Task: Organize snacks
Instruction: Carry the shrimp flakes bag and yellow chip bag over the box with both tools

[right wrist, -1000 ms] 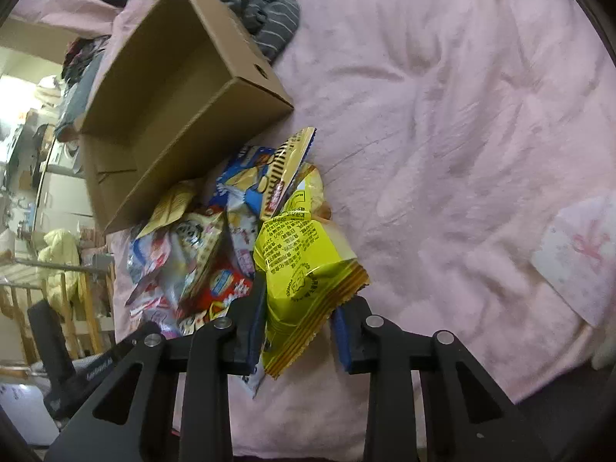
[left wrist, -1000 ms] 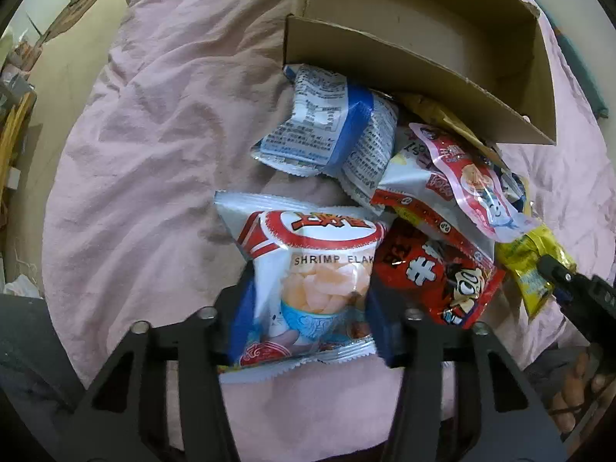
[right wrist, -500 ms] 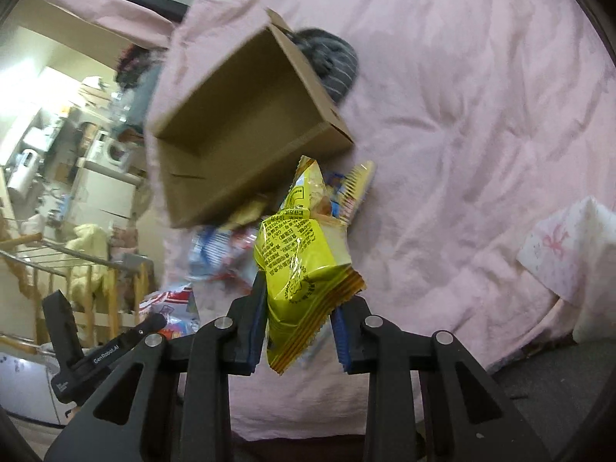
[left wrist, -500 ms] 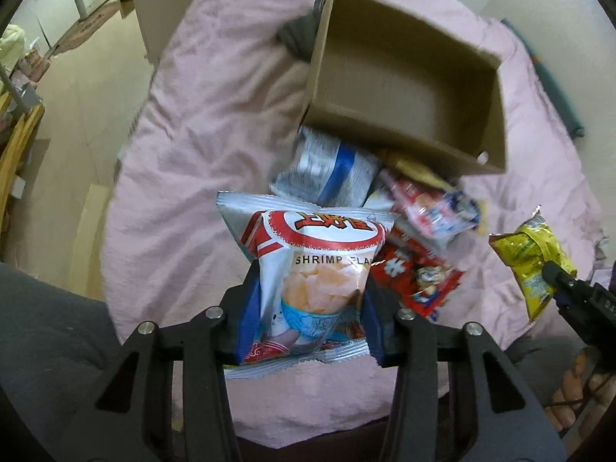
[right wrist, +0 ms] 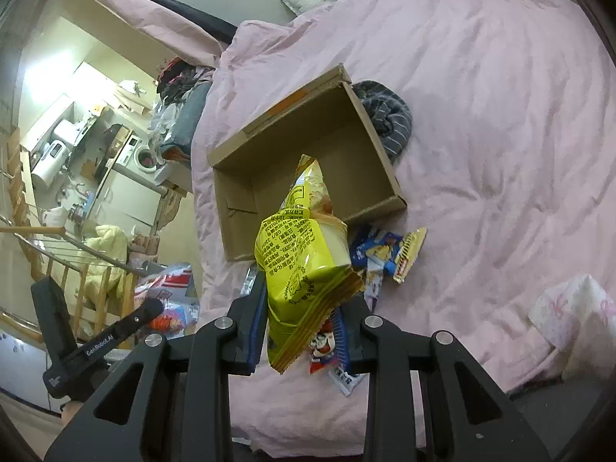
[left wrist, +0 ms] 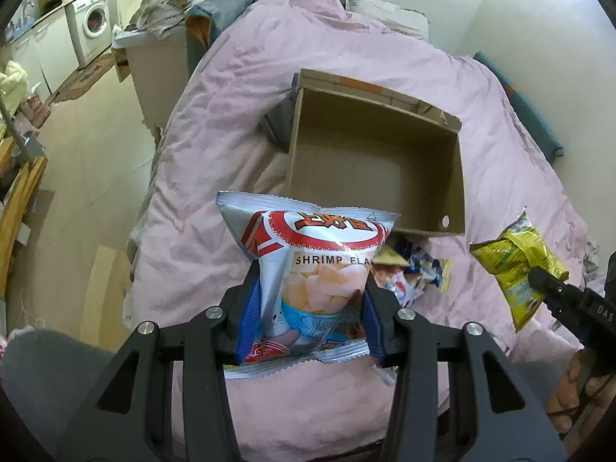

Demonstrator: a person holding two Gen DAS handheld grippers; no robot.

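Observation:
My left gripper is shut on a white and red shrimp-flake bag, held well above the pink bed. My right gripper is shut on a yellow snack bag, which also shows at the right of the left wrist view as the yellow bag. An open cardboard box, with nothing inside, lies on the bed beyond both bags; in the right wrist view the box sits behind the yellow bag. A small pile of loose snack packets lies at the box's near edge, seen too as the packets.
A pink duvet covers the bed. A grey striped cloth lies against the box's far side. A white floral item rests at the right. Beyond the bed's left edge are bare floor and a washing machine.
Both grippers have risen with their bags, so the bed, the box and the snack pile look smaller and farther below. The views have tilted up toward the room.

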